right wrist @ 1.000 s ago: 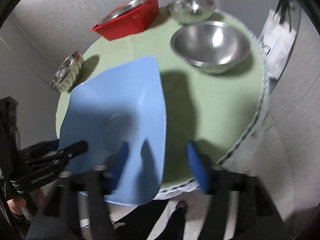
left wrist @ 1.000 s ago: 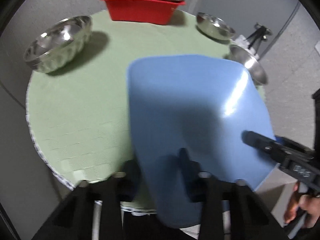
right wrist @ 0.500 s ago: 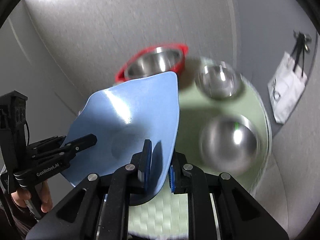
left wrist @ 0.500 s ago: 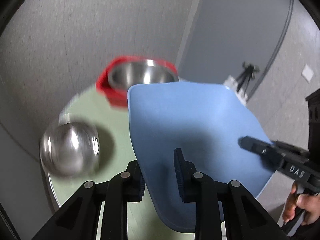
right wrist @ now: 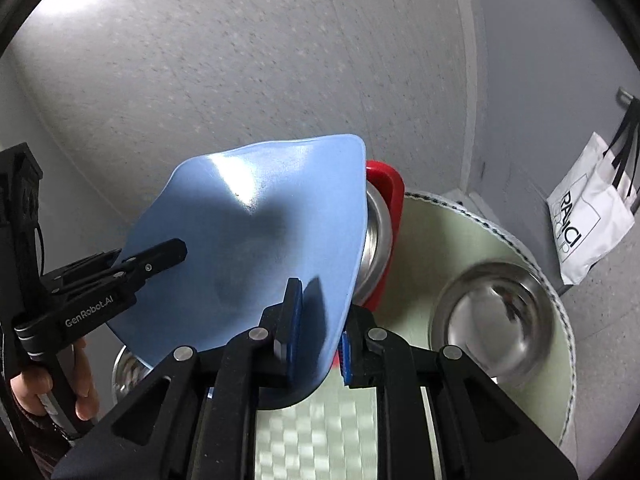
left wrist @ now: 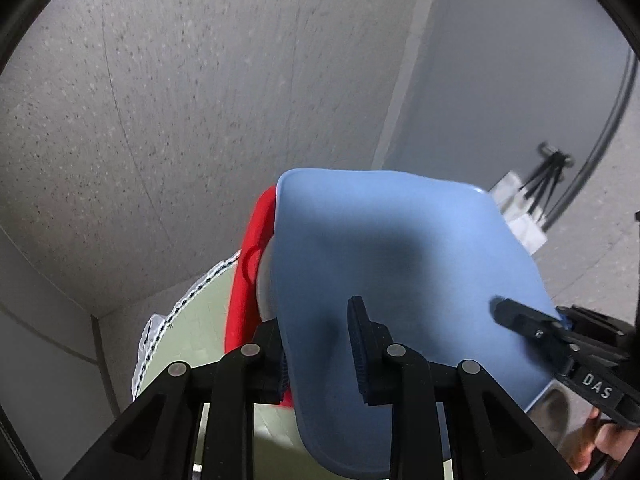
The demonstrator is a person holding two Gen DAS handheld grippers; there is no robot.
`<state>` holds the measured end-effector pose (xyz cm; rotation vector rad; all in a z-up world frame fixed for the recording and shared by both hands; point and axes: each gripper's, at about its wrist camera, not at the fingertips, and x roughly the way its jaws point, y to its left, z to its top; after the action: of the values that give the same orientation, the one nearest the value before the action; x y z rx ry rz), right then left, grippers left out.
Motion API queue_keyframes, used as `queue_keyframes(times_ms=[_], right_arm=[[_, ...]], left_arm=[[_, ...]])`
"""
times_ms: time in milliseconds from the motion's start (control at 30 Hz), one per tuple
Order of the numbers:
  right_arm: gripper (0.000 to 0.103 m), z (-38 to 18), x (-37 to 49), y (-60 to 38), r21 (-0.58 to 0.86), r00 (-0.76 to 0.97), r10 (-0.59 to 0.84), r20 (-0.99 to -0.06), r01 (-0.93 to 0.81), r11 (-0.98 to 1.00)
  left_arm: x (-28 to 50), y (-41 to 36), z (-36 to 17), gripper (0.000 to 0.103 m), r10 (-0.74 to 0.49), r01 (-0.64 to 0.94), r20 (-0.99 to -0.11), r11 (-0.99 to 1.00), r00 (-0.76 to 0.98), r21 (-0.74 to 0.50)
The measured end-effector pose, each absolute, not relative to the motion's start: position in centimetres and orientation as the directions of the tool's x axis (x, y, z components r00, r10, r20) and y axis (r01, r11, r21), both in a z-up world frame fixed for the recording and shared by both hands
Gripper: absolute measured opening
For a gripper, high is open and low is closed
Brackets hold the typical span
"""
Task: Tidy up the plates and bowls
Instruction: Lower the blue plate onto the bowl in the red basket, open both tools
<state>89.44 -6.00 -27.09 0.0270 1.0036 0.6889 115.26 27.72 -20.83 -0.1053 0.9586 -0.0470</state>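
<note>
A large blue plate (left wrist: 392, 280) is held up in the air, tilted, by both grippers. My left gripper (left wrist: 320, 344) is shut on its left edge. My right gripper (right wrist: 318, 320) is shut on its right edge; the plate also shows in the right wrist view (right wrist: 260, 232). Each gripper shows in the other's view, the right one (left wrist: 532, 328) and the left one (right wrist: 152, 258). Behind the plate stands a red tub (right wrist: 386, 208) with a steel bowl (right wrist: 376, 232) inside; the tub also shows in the left wrist view (left wrist: 244, 280).
A round table with a green mat (right wrist: 432, 248) lies below. A steel bowl (right wrist: 492, 316) sits on its right side, another steel bowl (right wrist: 124, 372) at lower left. A white bag (right wrist: 592, 220) hangs on the grey wall at right.
Both grippers have lifted the blue plate off the table and carried it toward the red tub. The right gripper closed on the plate's edge. The tub now lies partly hidden behind the plate.
</note>
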Motion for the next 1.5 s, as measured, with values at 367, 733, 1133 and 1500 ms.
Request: queue_keyframes(times_ms=[367, 733, 1133, 1500], right_arm=[[0.02, -30.8, 91.3, -3.3, 0.28, 0.315, 0.471, -0.824, -0.497, 0.821], [0.054, -29.6, 90.2, -3.0, 0.286, 0.326, 0.495, -0.806, -0.518, 0.807], [0.066, -26.4, 88.2, -8.1, 0.33, 0.35, 0.565, -0.747, -0.542, 0.772], [0.072, -25.5, 89.6, -20.0, 0.261, 0.395, 0.544, -0.74, -0.576, 0.774]], left_arm=[[122.0, 25.9, -25.0, 0.025, -0.073, -0.005, -0.847, 0.996, 0.527, -0.088], [119.1, 23.3, -22.1, 0.053, -0.057, 0.001, -0.847, 0.998, 0.529, -0.066], [112.9, 21.7, -17.4, 0.075, 0.025, -0.085, -0.775, 0.996, 0.632, -0.038], [104.3, 8.9, -16.9, 0.091, 0.088, -0.22, -0.712, 0.971, 0.696, -0.095]])
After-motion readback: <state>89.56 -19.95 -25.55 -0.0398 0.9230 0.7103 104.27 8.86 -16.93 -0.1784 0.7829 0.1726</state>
